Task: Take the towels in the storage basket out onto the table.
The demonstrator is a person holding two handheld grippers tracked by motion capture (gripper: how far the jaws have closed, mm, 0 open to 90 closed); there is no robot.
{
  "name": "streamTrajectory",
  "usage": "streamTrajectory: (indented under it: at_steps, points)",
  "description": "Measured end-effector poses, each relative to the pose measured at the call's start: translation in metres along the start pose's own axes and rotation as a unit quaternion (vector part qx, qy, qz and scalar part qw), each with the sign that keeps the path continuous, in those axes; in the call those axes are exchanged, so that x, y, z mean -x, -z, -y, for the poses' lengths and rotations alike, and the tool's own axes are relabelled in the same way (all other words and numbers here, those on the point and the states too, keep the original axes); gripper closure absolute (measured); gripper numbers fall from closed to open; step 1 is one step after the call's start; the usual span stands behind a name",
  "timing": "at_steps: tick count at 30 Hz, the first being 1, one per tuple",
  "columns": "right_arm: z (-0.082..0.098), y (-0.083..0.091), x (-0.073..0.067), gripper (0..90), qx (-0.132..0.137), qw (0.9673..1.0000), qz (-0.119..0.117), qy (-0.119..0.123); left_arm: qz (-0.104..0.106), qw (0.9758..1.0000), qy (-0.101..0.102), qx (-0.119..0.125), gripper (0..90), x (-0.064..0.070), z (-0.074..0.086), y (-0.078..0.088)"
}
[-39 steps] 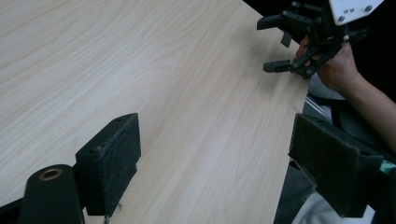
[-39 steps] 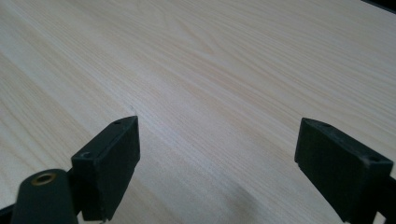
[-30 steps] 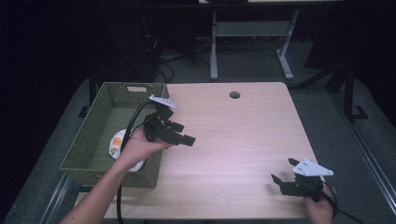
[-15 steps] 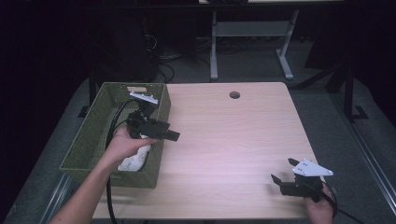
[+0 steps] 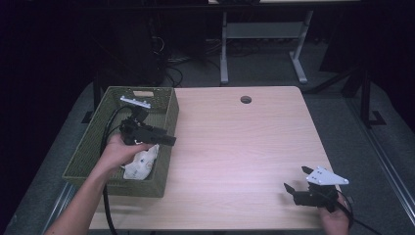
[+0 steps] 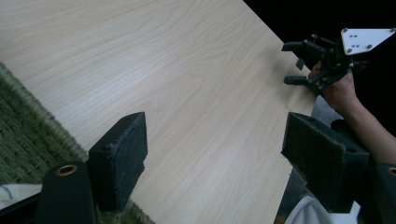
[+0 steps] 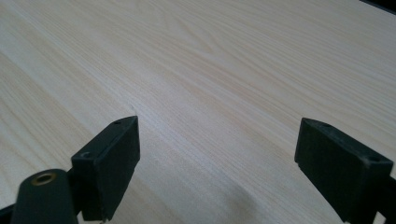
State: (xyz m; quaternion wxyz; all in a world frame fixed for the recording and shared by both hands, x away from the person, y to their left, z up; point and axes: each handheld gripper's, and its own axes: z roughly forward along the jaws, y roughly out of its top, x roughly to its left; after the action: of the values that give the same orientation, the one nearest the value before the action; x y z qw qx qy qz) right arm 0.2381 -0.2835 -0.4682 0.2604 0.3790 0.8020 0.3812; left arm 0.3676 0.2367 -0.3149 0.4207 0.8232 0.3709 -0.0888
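Hovering over the green woven basket (image 5: 93,147), left hand-held gripper (image 5: 169,141) empty.
Its jaws, just narrowing, stand apart; right hand-held gripper (image 5: 294,179) gapes above the pale wooden desk (image 5: 235,142).

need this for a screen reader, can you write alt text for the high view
A person's left hand holds a black tool, jaws open and empty, over a green woven basket with a white object inside. The right tool rests open at the near right corner of a light wooden table.
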Motion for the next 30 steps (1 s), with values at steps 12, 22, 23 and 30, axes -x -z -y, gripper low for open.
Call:
streamTrajectory:
  at_steps: [12,22,23,30]
  points:
    - [0.0,0.001,0.0,13.7,0.001,1.0,0.0,-0.002,-0.015,0.9995,0.028,0.003,22.5,-0.022,0.013,0.013]
    - [0.0,0.001,0.001,13.7,0.001,1.0,0.001,-0.002,-0.038,0.998,0.05,0.006,22.8,-0.039,0.023,0.024]
    - [0.0,0.001,0.001,13.7,0.002,1.0,0.001,-0.003,-0.04,0.9977,0.053,0.008,22.8,-0.041,0.024,0.025]
    - [0.0,0.001,0.0,13.7,0.002,1.0,0.0,-0.001,-0.055,0.9959,0.071,0.007,23.0,-0.055,0.03,0.031]
